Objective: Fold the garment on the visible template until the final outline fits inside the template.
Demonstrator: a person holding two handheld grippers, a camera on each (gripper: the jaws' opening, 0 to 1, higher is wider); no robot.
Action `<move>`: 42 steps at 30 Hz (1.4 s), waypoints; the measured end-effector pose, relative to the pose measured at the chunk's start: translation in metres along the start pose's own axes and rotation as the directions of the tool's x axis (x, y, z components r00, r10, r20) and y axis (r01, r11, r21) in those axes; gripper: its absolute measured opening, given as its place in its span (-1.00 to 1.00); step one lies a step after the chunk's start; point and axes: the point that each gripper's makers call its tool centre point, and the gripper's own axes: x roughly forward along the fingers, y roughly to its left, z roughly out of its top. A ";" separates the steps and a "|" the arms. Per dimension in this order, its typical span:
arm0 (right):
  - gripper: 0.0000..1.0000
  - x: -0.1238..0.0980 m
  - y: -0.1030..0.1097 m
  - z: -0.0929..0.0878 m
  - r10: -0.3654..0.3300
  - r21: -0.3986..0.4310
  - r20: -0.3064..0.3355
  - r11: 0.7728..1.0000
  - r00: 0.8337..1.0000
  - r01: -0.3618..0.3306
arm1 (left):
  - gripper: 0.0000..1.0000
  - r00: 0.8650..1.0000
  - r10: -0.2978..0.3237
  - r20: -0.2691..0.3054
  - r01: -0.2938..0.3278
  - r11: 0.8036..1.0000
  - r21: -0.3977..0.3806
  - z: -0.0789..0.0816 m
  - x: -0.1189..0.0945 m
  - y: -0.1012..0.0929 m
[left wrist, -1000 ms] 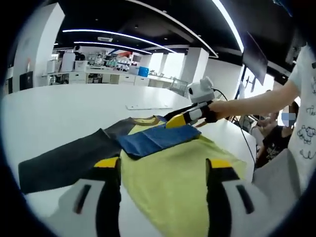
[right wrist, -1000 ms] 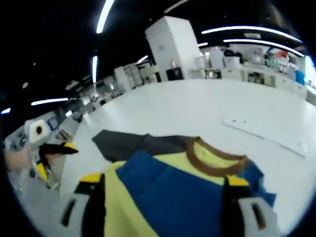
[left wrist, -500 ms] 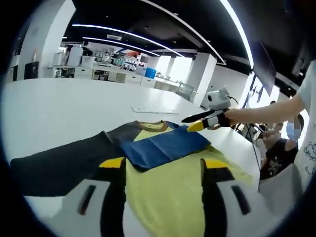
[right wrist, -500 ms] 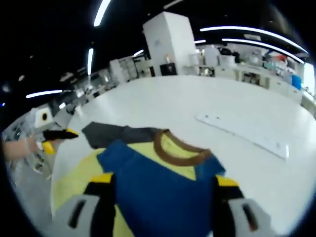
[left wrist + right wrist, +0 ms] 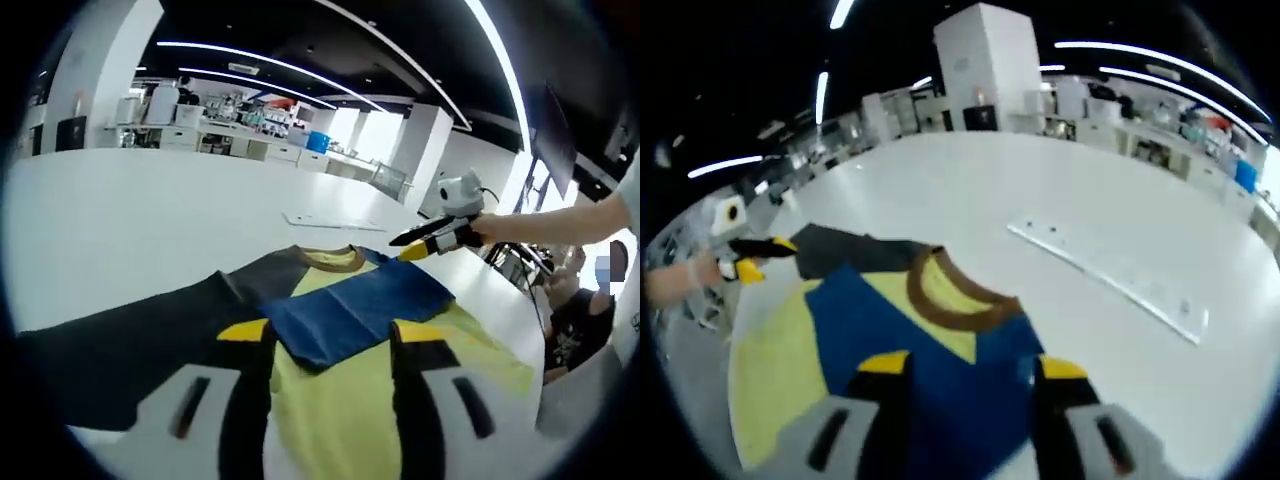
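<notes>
Right hand-held gripper [image 5: 965,365] now past collar [image 5: 948,300] (jaws apart, empty), left hand-held gripper [image 5: 330,335] likewise open

Legible text, labels, brands, numbers, signs: none recorded in either the left gripper view or the right gripper view. The garment [image 5: 350,330] bore plain yellow, blue, grey and brown panels without print, and the flat white strip [image 5: 1110,275] on the table [image 5: 1040,190] carried only small dark dots, no characters. Distant background shelving and fixtures were too blurred and small for any marking to be made out.
</notes>
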 end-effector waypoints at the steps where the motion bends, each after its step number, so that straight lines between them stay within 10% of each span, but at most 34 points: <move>1: -0.18 0.002 -0.003 -0.001 -0.001 -0.005 -0.010 1.000 1.000 0.001 | -0.21 1.000 0.005 -0.009 -0.005 1.000 -0.004 -0.002 0.003 0.002; 24: -0.99 0.017 -0.027 -0.014 0.013 -0.046 -0.143 0.999 0.990 -0.020 | -0.50 0.992 0.060 -0.110 -0.067 0.996 -0.058 -0.025 0.056 0.031; 42: -1.00 0.001 -0.046 -0.019 -0.028 -0.024 -0.163 0.999 0.986 0.024 | -0.99 0.984 0.126 -0.128 -0.135 0.989 -0.062 -0.027 0.062 0.050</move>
